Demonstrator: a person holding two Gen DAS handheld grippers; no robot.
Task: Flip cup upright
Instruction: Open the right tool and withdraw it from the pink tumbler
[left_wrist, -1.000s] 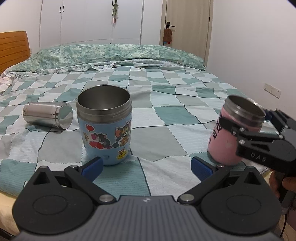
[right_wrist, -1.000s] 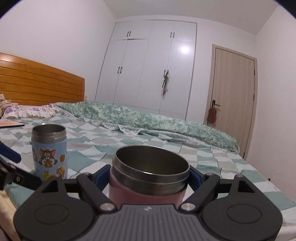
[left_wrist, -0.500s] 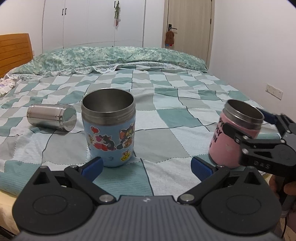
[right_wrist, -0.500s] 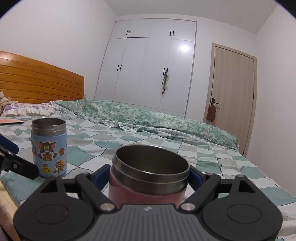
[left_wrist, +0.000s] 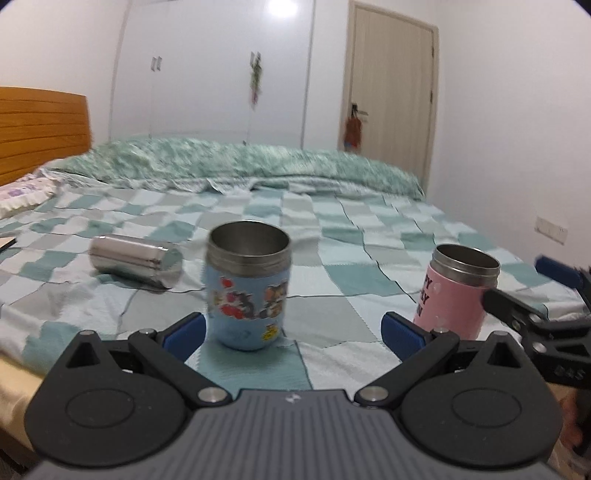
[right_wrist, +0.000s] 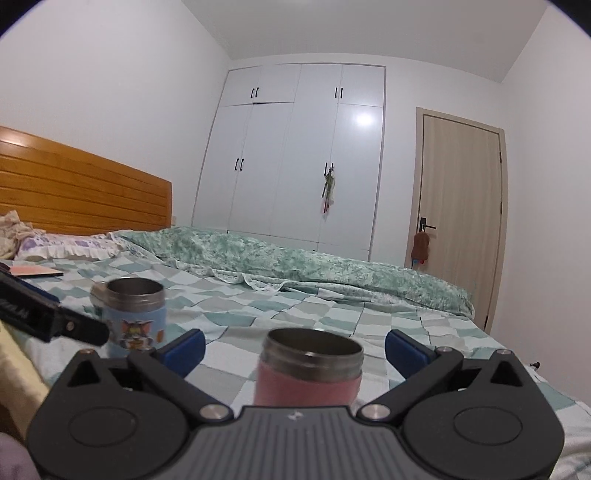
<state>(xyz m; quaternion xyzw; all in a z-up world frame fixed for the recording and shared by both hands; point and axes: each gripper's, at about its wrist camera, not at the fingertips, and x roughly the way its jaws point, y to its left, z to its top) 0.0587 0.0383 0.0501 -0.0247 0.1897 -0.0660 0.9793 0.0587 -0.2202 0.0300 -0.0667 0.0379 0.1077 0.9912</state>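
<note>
A pink cup (left_wrist: 456, 295) stands upright on the checkered bedspread (left_wrist: 332, 236), open end up; it also shows in the right wrist view (right_wrist: 308, 373). My right gripper (right_wrist: 294, 349) is open, its blue pads wide apart and clear of the pink cup. A blue cartoon cup (left_wrist: 248, 291) stands upright in front of my left gripper (left_wrist: 291, 328), which is open and empty. A bare steel cup (left_wrist: 136, 261) lies on its side to the left.
A folded green duvet (left_wrist: 236, 162) lies across the far side of the bed. A wooden headboard (right_wrist: 81, 192) and pillow (right_wrist: 70, 245) are at the left. A flat book (right_wrist: 35, 271) lies near the pillow. The bed's near edge is just under both grippers.
My right gripper has opened and let go of the pink cup, then drawn back from it. My left gripper has pulled back and tilted up; the cups look smaller.
</note>
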